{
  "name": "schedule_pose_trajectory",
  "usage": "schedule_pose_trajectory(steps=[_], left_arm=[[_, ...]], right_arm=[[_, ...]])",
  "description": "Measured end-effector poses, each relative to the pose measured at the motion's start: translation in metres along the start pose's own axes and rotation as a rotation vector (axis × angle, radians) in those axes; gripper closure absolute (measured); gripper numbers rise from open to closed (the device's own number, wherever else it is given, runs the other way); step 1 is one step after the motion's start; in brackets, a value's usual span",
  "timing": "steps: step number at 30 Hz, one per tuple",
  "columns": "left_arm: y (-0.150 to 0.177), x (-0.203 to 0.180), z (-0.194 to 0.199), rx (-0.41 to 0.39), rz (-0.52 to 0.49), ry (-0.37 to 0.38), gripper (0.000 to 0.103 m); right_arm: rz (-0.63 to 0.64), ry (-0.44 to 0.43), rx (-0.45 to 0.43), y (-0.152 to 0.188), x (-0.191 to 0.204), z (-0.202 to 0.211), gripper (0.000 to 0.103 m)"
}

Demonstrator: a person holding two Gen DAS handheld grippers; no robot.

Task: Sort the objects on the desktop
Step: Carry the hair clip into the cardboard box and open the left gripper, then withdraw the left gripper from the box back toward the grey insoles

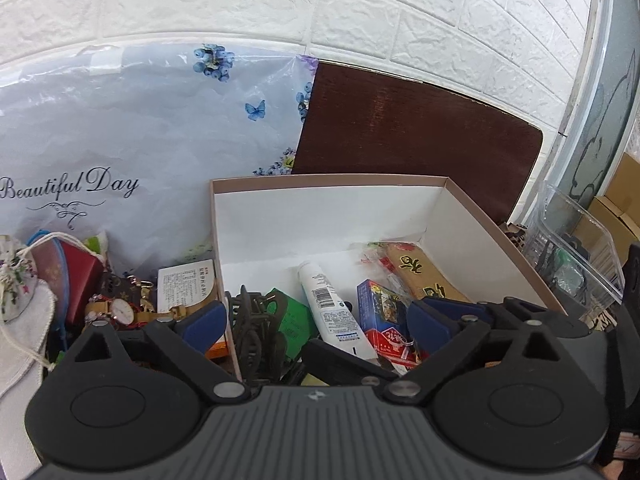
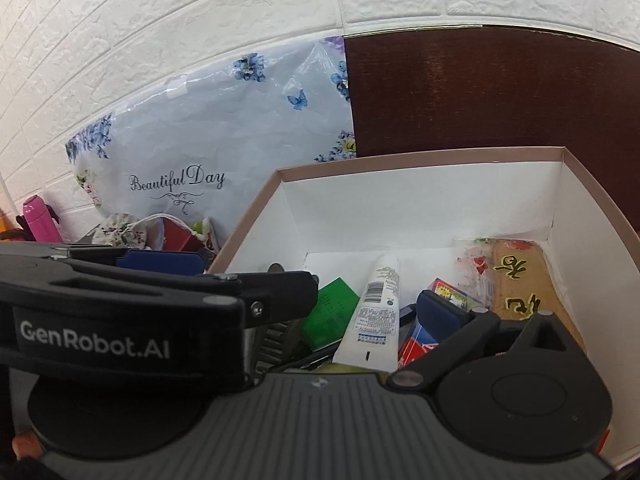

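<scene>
An open cardboard box with white walls holds a white tube, a green card, a blue and red card pack, a tan packet with black characters and a dark hair claw. My left gripper is open, its fingers straddling the box's left wall above these items. Left of the box lie a gold watch, a white labelled box and a floral pouch. My right gripper is open over the box; the left gripper crosses in front of it.
A plastic sheet printed "Beautiful Day" leans on the white brick wall. A dark brown board stands behind the box. A clear plastic container sits to the right. A pink bottle stands far left.
</scene>
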State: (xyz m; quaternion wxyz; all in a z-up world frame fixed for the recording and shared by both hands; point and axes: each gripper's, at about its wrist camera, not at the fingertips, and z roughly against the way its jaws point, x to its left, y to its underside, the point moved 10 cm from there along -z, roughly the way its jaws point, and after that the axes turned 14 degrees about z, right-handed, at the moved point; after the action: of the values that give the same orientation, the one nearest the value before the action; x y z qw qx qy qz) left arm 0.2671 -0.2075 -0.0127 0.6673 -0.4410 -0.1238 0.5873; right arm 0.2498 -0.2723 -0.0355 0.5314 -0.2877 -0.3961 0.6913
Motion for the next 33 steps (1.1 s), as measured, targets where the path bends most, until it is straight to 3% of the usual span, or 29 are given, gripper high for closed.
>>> schedule_pose_trajectory(steps=[22, 33], left_arm=[[0.045, 0.003, 0.096, -0.135, 0.004, -0.058, 0.002], [0.082, 0.059, 0.142, -0.188, 0.1, -0.102, 0.002]], right_arm=[[0.026, -0.002, -0.069, 0.02, 0.058, 0.074, 0.002], [0.125, -0.075, -0.092, 0.04, 0.131, 0.08, 0.002]])
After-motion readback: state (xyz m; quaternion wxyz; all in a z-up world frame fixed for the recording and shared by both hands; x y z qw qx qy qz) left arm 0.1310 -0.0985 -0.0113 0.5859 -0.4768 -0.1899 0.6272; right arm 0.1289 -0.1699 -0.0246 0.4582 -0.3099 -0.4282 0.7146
